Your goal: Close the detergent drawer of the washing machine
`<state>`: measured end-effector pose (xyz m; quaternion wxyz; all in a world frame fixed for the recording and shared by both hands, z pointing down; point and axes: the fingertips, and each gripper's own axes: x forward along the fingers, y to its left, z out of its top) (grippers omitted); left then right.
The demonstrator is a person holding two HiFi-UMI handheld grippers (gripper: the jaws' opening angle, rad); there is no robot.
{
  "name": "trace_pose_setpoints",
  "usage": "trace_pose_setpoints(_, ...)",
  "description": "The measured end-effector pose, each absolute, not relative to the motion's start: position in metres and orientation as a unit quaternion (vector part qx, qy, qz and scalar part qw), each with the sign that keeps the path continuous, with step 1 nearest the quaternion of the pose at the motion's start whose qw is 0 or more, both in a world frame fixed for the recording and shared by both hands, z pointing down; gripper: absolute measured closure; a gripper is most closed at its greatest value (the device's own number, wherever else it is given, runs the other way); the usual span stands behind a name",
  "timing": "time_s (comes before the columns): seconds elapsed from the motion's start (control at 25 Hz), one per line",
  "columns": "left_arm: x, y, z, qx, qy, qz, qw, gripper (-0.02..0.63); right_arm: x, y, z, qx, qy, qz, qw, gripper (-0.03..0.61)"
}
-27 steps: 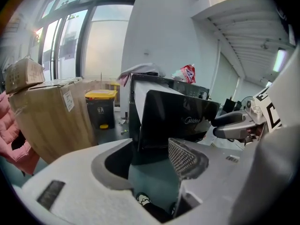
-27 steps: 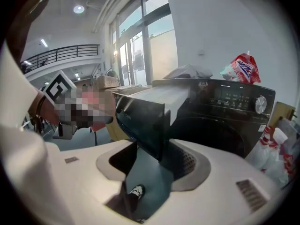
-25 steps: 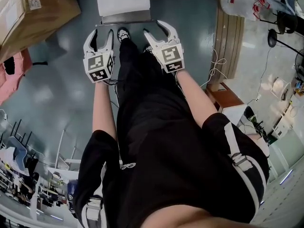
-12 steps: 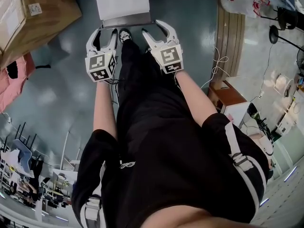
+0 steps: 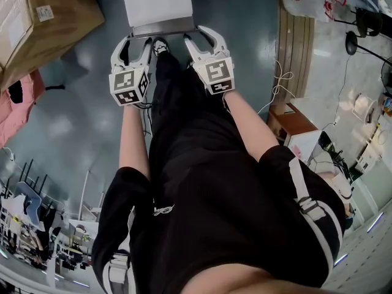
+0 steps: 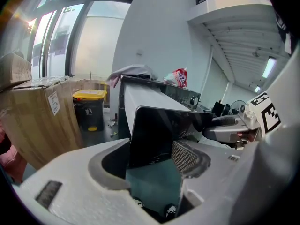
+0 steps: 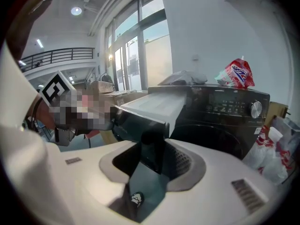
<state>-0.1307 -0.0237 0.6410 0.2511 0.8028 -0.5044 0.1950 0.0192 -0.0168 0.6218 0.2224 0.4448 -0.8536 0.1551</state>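
Detergent drawer [image 5: 158,2] out at head view's top, front panel [image 5: 164,26] just ahead of left hand-held gripper [image 5: 133,43] and right hand-held gripper [image 5: 200,37] alike. Left gripper view: jaws wide, just opening, panel's left end between. Right gripper view: narrower, just closing, right end between.
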Motion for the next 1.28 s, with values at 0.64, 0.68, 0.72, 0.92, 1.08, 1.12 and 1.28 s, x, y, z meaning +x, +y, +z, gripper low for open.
trace_pose_setpoints(0.64,-0.134,-0.024,0.634,0.802,-0.501,0.195,0.259,0.334,0.016,-0.016,0.613,0.453,-0.847,0.161,0.228,0.425)
trace_pose_setpoints(0.68,-0.134,-0.024,0.633,0.802,-0.501,0.195,0.26,0.334,0.016,-0.016,0.612,0.452,-0.847,0.161,0.229,0.425)
trace_pose_setpoints(0.72,-0.134,-0.024,0.633,0.802,-0.5,0.196,0.26,0.334,0.015,-0.016,0.612,0.452,-0.847,0.161,0.229,0.425)
trace_pose_setpoints(0.92,-0.134,-0.024,0.632,0.801,-0.498,0.201,0.264,0.334,0.015,-0.016,0.611,0.453,-0.845,0.163,0.234,0.425)
trace_pose_setpoints(1.08,-0.135,-0.025,0.632,0.799,-0.5,0.203,0.267,0.334,0.014,-0.017,0.61,0.456,-0.842,0.168,0.234,0.423)
trace_pose_setpoints(1.12,-0.135,-0.026,0.631,0.799,-0.499,0.203,0.267,0.334,0.014,-0.018,0.61,0.457,-0.842,0.168,0.234,0.423)
trace_pose_setpoints(1.28,-0.134,-0.029,0.63,0.799,-0.499,0.205,0.266,0.336,0.014,-0.021,0.608,0.46,-0.841,0.167,0.233,0.422)
